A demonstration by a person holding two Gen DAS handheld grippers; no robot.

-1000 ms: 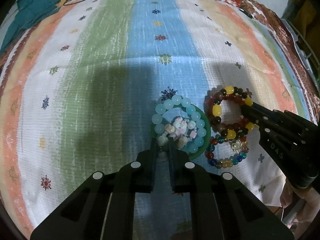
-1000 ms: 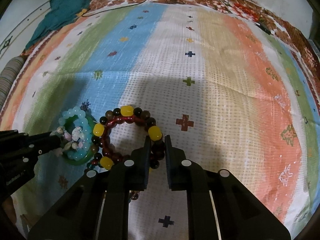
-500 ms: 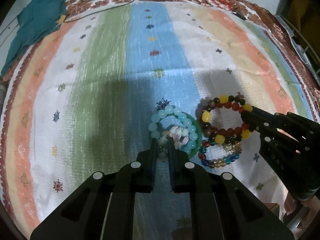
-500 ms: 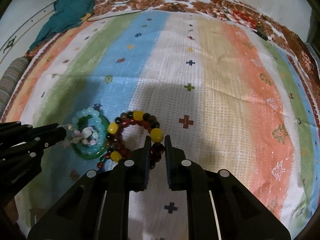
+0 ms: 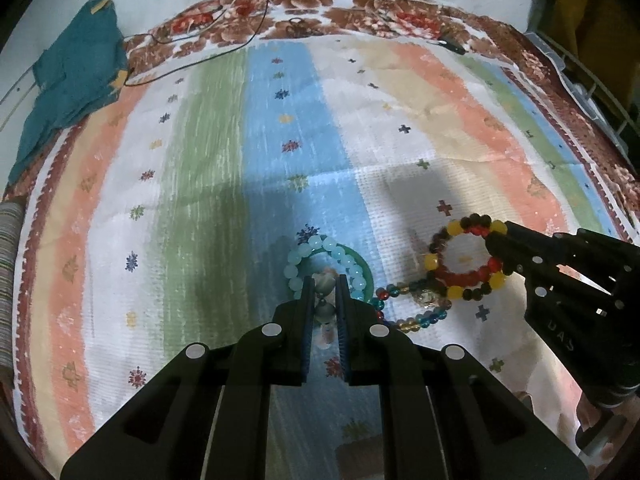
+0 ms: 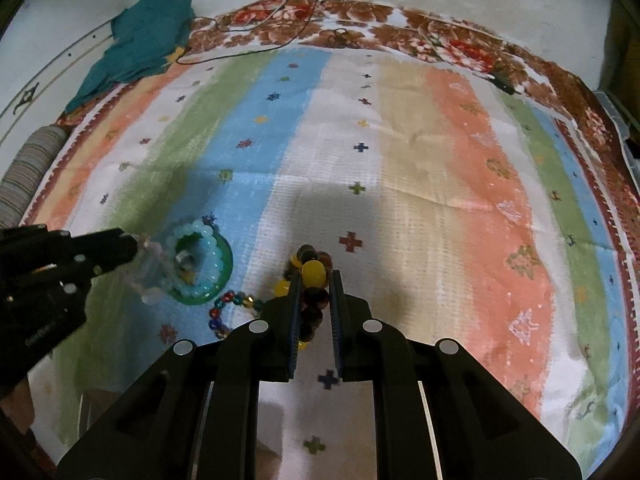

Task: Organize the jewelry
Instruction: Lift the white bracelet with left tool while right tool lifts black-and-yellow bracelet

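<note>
the left gripper [image 5: 325,285] has its two black fingers pressed together on a string of pale, shell-like beads [image 5: 323,283]. in the right wrist view this pale string [image 6: 150,276] hangs from the tip of the left gripper [image 6: 138,242], blurry, just over a round green bangle [image 6: 226,266]. a ring of light blue round beads [image 5: 340,258] sits on the green bangle [image 5: 366,268], and both lie on the striped cloth [image 5: 280,140] with small flower and cross marks.

the right gripper [image 6: 314,284] has its fingers squeezed on a bracelet of yellow, red and dark brown beads [image 6: 313,272]. from the left wrist view the right gripper [image 5: 494,240] holds this bracelet [image 5: 466,264] by its side, and the ring of beads stands up, open toward the camera. just below it, a thin string of small mixed-colour glass beads [image 5: 416,318] lies on the cloth, between the bangle and the held bracelet.

a dark teal cloth [image 6: 144,46] lies bunched at the far left edge of the striped cloth. a thin black wire [image 6: 280,12] runs across the far edge.
</note>
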